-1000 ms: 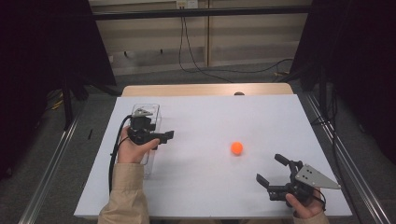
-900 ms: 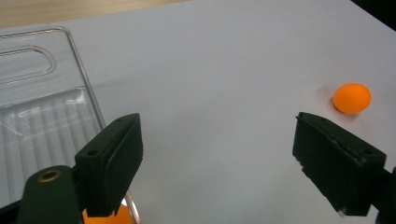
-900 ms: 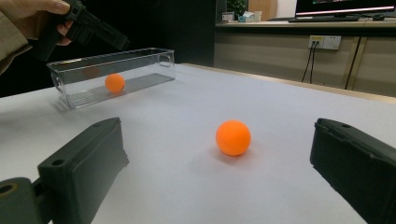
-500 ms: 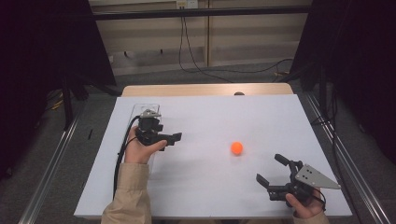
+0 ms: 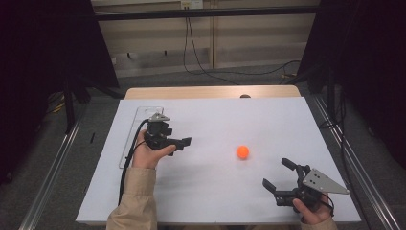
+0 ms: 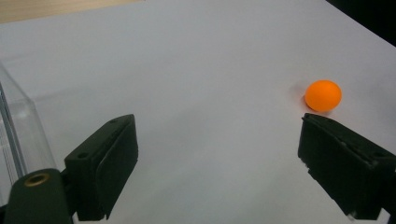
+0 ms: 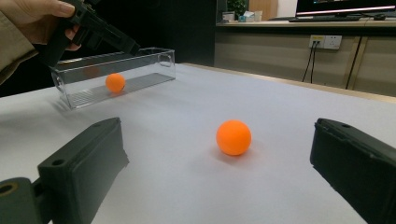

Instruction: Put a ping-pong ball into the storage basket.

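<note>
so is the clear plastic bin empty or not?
Not empty: the clear rectangular plastic bin holds one small orange ball, seen through its wall in the right gripper view.

no readable text, label or number anywhere.

place: lab/office | cues: black curtains (image 5: 48,48); white table (image 5: 215,191); monitor (image 7: 345,7)

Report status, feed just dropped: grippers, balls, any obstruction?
Left gripper open, empty. Right gripper open, empty. One ball in bin, other ball loose on table. Path clear.
</note>
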`<state>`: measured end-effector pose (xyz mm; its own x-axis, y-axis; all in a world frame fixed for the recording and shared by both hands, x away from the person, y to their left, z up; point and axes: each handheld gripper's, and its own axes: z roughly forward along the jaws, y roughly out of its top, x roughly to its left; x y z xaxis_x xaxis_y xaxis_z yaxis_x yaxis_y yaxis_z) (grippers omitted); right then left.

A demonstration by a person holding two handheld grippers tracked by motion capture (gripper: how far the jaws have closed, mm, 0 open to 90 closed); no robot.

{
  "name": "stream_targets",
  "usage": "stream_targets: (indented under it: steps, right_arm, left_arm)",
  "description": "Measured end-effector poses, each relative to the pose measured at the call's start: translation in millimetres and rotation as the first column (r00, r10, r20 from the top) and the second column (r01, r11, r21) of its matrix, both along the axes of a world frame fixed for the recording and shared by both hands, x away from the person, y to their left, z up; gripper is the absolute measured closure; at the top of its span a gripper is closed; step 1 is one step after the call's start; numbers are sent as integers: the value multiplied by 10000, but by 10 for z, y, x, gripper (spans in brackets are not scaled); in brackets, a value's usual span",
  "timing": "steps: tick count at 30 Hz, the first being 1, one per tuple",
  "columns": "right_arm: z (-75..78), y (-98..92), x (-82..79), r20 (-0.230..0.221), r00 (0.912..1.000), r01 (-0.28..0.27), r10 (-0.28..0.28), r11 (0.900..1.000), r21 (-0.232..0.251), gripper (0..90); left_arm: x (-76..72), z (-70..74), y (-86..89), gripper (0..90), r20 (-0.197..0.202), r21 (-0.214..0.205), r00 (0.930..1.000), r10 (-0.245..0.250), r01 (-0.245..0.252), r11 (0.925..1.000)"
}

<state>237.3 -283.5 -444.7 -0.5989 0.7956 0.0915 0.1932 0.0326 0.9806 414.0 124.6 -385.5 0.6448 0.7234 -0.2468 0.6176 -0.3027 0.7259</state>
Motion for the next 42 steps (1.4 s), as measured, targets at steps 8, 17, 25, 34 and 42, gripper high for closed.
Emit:
stream_targets:
  steps: [8, 17, 25, 34, 42]
  right_arm:
    - [0, 1, 0, 4, 10000, 0, 0, 10000, 2, 24]
    - [-2, 3, 2, -12, 10000, -6, 6, 10000, -10, 24]
    - [-2, 4, 2, -18, 10000, -16, 16, 10000, -5, 24]
    - [-3, 6, 2, -27, 10000, -34, 34, 10000, -2, 24]
    - [-3, 5, 3, -28, 10000, -15, 15, 10000, -13, 24]
  left_arm:
    - [-2, -30, -67, 117, -63, -1, 9998, -177, 177, 9998]
    - [-5, -47, -132, 117, -50, 49, 9994, -352, 352, 9994]
    - [-6, -71, -187, 115, -72, 19, 9990, -443, 443, 9990]
    - [-14, -85, -246, 115, -27, 16, 9984, -571, 571, 9984]
    - [-25, -114, -318, 112, -99, 36, 9977, -664, 664, 9978]
